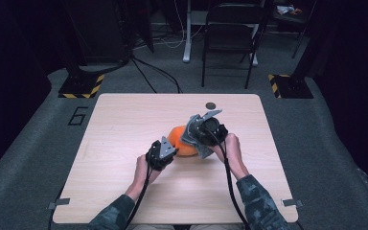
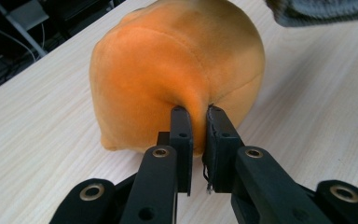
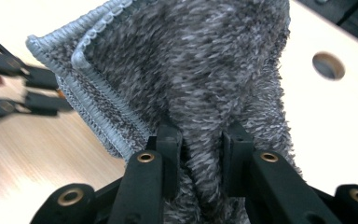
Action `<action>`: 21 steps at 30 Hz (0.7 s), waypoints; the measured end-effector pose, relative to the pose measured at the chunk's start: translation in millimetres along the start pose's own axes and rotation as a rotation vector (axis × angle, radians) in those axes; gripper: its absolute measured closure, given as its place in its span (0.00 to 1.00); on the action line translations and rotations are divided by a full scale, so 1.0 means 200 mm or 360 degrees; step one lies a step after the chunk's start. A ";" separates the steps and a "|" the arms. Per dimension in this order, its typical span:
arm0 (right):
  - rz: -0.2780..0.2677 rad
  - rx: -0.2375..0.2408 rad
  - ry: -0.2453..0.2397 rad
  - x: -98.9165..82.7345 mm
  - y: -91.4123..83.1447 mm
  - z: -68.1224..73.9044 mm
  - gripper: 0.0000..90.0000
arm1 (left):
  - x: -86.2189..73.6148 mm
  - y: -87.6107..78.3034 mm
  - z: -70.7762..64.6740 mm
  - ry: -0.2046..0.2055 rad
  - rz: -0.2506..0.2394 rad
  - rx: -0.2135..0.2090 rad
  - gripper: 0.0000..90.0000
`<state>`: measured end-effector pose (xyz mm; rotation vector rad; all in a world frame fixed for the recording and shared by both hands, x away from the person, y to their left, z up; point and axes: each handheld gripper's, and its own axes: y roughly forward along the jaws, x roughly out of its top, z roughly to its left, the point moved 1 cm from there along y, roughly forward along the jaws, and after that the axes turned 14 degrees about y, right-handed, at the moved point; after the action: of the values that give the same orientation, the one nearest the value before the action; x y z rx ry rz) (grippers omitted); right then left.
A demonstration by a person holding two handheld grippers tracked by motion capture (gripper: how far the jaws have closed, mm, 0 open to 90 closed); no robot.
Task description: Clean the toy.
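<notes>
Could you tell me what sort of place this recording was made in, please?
Probably a lab or workshop set up for recording. A bare wooden table stands on grey carpet, stand bases marked with yellow-black hazard tape flank it, and a folding chair and loose cables lie behind.

We see a table (image 1: 124, 191) made of light wood with rounded corners. It fills the middle of the high view and stands on a grey floor (image 1: 33, 158). Near the top edge of the table, a bit right of the middle, there is a small dark round hole (image 1: 211, 105). A soft orange toy (image 1: 181, 139) sits right on the wood, near the middle of the picture. In the left gripper view, the toy's flat bottom rests on the table top.
</notes>
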<state>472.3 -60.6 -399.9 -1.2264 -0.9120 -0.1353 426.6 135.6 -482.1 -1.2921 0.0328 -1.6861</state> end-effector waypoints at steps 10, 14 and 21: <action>-0.0043 0.0030 -0.0082 0.02 0.03 0.05 0.81 | 0.04 0.00 -0.07 0.0191 -0.0034 -0.0089 0.92; 0.0000 0.0000 -0.0048 -0.01 0.09 0.05 0.81 | 0.04 0.00 -0.06 0.0172 -0.0017 -0.0110 0.92; 0.0022 -0.0022 0.0037 -0.04 0.13 -0.03 0.82 | 0.02 0.01 -0.04 0.0090 -0.0032 -0.0131 0.92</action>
<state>484.1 -58.1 -424.4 -1.2413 -0.8832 -0.1448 421.4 128.6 -483.7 -1.3085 0.1243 -1.7541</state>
